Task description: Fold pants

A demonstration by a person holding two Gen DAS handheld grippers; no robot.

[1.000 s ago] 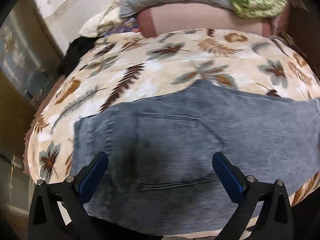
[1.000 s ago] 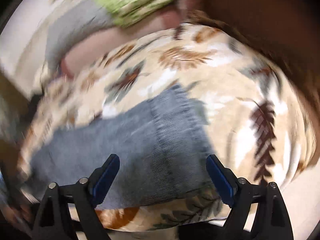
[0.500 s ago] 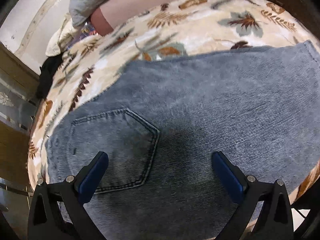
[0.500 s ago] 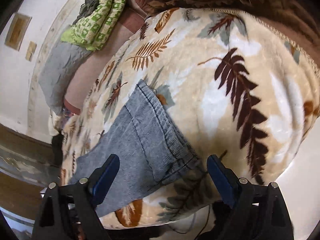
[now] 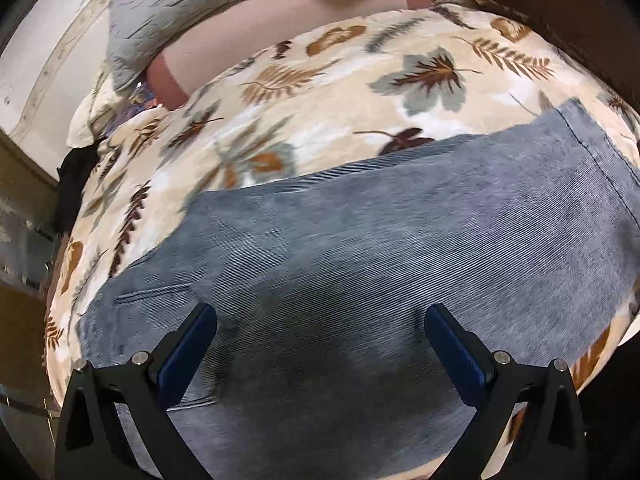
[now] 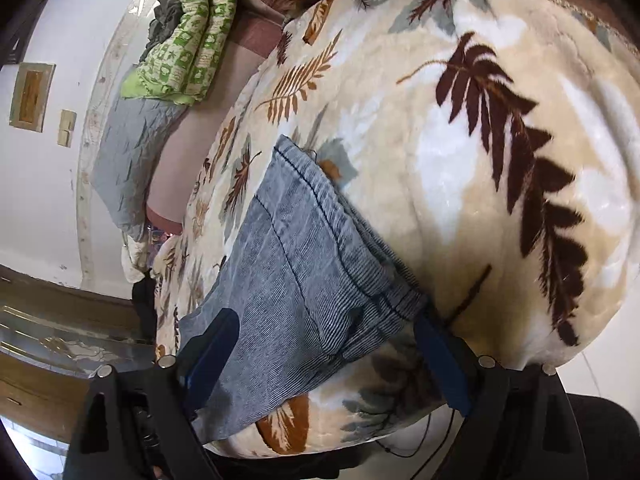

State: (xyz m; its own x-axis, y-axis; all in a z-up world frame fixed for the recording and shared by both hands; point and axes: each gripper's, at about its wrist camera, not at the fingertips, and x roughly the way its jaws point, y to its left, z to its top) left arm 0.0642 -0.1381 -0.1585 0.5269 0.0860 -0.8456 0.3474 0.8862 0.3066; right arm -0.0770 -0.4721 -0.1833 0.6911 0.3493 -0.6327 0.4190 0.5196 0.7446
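- The pants [image 5: 400, 248] are laid flat across a blanket [image 5: 320, 100], leg to leg, so a crosswise fold can be made.
- The left gripper [image 5: 320, 344] is held spread above the seat end, nothing pinched, likely placed to take that edge.
- The right gripper [image 6: 326, 344] is held spread about the hem [image 6: 360, 248], pads clear of the cloth, seemingly so the cuffs can be lifted.

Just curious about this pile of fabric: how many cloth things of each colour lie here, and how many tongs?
Blue jeans: 1
Leaf-print blanket: 1
Green cloth: 1
Grey quilt: 1
Tongs, left and right: 2
Total: 6
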